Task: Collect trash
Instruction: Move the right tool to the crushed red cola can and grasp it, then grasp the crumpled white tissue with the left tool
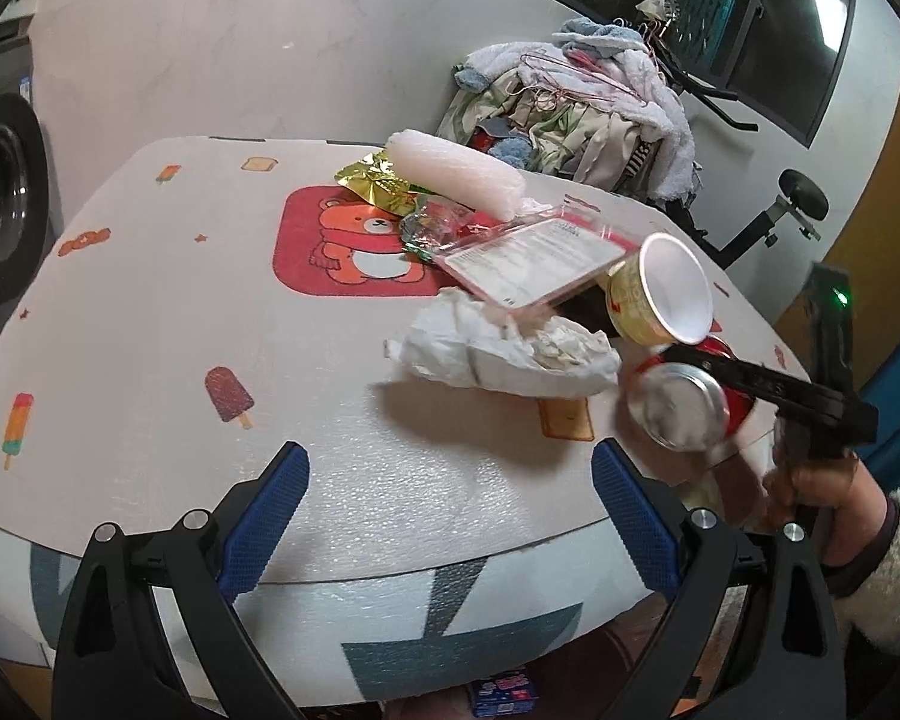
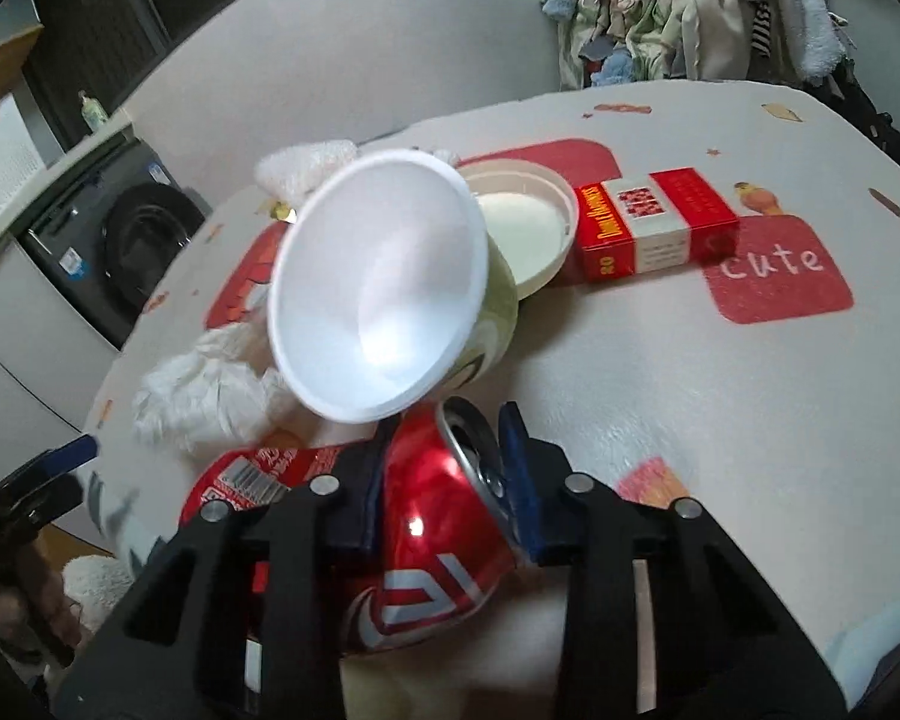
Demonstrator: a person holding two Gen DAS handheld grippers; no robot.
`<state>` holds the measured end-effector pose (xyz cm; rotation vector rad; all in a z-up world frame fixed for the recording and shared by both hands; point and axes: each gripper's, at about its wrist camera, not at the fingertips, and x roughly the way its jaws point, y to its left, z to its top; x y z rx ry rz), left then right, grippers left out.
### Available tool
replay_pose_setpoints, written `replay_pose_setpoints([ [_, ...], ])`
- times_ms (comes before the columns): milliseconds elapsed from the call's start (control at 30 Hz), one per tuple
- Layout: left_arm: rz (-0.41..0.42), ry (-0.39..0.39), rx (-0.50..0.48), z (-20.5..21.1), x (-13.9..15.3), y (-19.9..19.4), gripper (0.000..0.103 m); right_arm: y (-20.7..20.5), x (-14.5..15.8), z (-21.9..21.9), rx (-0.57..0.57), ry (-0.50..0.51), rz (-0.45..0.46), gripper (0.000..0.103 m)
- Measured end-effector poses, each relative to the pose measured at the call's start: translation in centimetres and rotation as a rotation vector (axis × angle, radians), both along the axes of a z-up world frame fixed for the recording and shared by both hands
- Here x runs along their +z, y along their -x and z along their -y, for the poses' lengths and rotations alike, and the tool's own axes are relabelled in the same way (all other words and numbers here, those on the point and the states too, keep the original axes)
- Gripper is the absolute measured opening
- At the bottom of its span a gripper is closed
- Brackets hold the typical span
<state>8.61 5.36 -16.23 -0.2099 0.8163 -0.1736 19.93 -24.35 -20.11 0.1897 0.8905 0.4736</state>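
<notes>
Red can [image 2: 426, 516], dented, clamped across its body in my right gripper [image 2: 444, 480] at the table's [image 2: 720, 420] near edge; its long axis runs crosswise, opened top toward the far right, base toward my left gripper [image 1: 450, 516], whose fingers stand apart, holding nothing. A tilted cup [image 2: 384, 294] leans just beyond the can; crumpled tissue [image 2: 204, 396], a lid [image 2: 528, 228] and a cigarette pack [image 2: 654, 222] lie farther on.

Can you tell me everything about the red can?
The red can looks like shiny metal, red with white markings and a barcode label. It is dented. Its silver top with the drinking hole faces away from the right gripper, whose blue fingers squeeze its sides. It lies tilted at the table's edge, beside the white foam cup.
</notes>
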Motion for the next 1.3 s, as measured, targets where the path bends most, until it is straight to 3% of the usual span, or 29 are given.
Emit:
replay_pose_setpoints([
  [367, -0.034, 0.091, 0.033, -0.2, 0.2, -1.4, 0.092, 4.2, 1.3, 4.4, -0.051, 0.132, 0.028, 0.036],
  [567, -0.096, 0.245, 0.078, -0.6, -0.4, -4.0, 0.083, 4.8, 4.4, 6.0, -0.109, 0.114, 0.146, 0.036],
  [733, -0.204, 0.391, 0.181, -1.8, -3.1, -7.1, 0.064, 3.6, 7.4, 4.6, -0.086, 0.133, 0.228, 0.036],
  [800, -0.253, 0.458, 0.227, -2.6, -4.3, -7.8, 0.044, 3.4, 8.4, 3.9, -0.073, 0.140, 0.250, 0.036],
  [867, -0.276, 0.484, 0.247, -3.1, -4.9, -7.9, 0.034, 3.1, 9.6, 3.0, -0.064, 0.158, 0.278, 0.036],
  [933, -0.255, 0.465, 0.241, -3.3, -4.6, -7.6, 0.021, 3.0, 10.3, 2.4, -0.057, 0.171, 0.299, 0.036],
  [1200, -0.051, 0.179, 0.129, -3.1, 1.0, -5.6, 0.012, 2.5, 10.9, 1.5, -0.047, 0.182, 0.320, 0.036],
  [1300, -0.004, 0.111, 0.091, -2.9, 2.5, -4.7, 0.012, 2.5, 10.9, 1.5, -0.046, 0.182, 0.319, 0.036],
])
